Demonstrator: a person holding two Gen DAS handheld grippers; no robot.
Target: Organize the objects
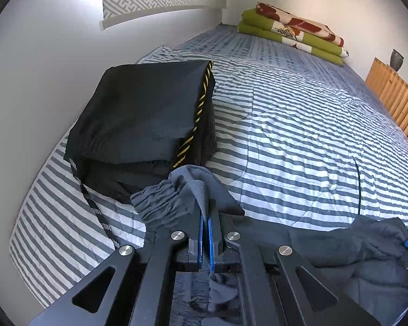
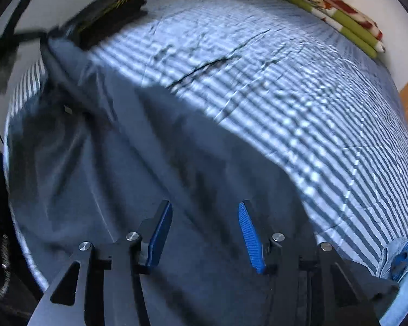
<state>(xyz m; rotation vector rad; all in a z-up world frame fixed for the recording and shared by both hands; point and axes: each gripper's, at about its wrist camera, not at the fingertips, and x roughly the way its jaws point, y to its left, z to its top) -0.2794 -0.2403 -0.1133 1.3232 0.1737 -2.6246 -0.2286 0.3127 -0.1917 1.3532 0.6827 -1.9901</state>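
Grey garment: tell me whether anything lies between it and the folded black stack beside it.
Nothing visible does. The left gripper is shut on the grey garment's bunched waistband, right at the near corner of the black stack. Only striped bedspread lies around them. The right gripper hangs open over the garment.

The right wrist view is motion-blurred: the folded black garment (image 2: pixel 108 13) and the grey garment (image 2: pixel 149 163) lack sharp edges. In the left wrist view, the grey garment (image 1: pixel 176 193) hides the left gripper (image 1: pixel 206 217) fingertips. The wooden rack (image 1: pixel 394 95) is cut off at the frame edge.
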